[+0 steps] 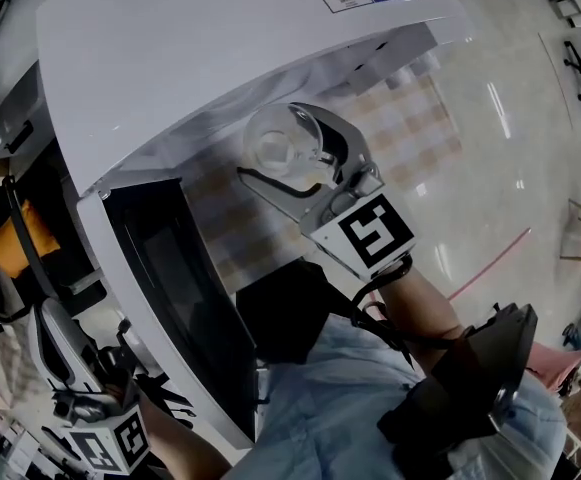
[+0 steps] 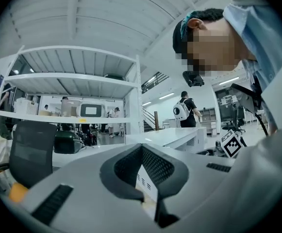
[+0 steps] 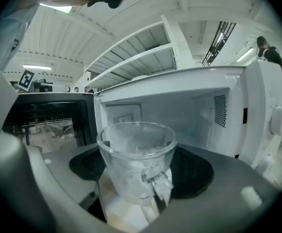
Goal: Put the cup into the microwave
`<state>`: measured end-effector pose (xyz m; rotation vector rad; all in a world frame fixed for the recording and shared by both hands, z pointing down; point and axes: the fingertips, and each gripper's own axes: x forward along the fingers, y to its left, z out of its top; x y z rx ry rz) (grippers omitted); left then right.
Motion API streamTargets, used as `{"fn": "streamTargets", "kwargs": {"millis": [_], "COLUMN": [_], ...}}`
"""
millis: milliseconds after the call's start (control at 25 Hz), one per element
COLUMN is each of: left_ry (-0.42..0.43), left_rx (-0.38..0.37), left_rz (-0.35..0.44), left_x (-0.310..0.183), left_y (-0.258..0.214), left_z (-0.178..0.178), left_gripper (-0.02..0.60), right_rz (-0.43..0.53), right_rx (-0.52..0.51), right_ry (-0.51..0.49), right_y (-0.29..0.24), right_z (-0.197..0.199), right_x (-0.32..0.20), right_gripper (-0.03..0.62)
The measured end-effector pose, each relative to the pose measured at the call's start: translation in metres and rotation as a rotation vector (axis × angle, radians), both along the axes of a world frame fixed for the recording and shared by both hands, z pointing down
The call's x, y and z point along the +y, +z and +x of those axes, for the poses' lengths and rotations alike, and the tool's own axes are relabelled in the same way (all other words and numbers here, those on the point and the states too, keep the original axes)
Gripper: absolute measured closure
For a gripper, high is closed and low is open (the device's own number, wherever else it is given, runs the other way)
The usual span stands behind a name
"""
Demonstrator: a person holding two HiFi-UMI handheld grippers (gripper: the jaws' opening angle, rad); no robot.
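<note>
We find the right gripper [image 1: 296, 158] pinching the glass cup [image 3: 136, 159] at frame centre, before the open microwave [image 3: 189, 113] cavity. The left gripper [image 2: 141, 147], lower left beside the door [image 1: 175, 288], has its jaw tips pressed together.

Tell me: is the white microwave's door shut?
No: the white microwave's dark-windowed door stands swung open at left, baring the cavity behind the clear glass cup.

Cup [image 3: 137, 161] just before microwave [image 3: 194, 115], door [image 3: 48, 120] leftward
</note>
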<state>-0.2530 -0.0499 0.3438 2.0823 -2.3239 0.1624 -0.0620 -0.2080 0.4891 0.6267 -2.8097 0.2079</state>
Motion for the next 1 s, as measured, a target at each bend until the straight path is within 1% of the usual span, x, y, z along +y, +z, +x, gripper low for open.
{"fn": "streamTargets", "kwargs": {"millis": [120, 280, 440, 800, 1000], "left_ry": [-0.004, -0.011, -0.035, -0.083, -0.110], "left_rx": [-0.010, 0.014, 0.011, 0.035, 0.037], "left_rz": [-0.008, -0.021, -0.047, -0.065, -0.085], "left_x": [-0.002, -0.006, -0.009, -0.016, -0.015], "left_y": [0.002, 0.006, 0.011, 0.022, 0.029], "left_z": [-0.001, -0.002, -0.007, -0.022, -0.031], "left_gripper": [0.577, 0.577, 0.577, 0.577, 0.577], "right_rz": [-0.006, -0.005, -0.007, 0.007, 0.008], "right_rx": [0.008, 0.014, 0.020, 0.038, 0.038], "right_ry": [0.002, -0.002, -0.009, -0.034, -0.041], "right_y": [0.000, -0.001, 0.000, 0.010, 0.018], "right_z": [-0.006, -0.013, -0.021, -0.043, -0.055], "right_x": [-0.006, -0.015, -0.026, -0.051, -0.062], "right_gripper": [0.217, 0.217, 0.217, 0.217, 0.217]}}
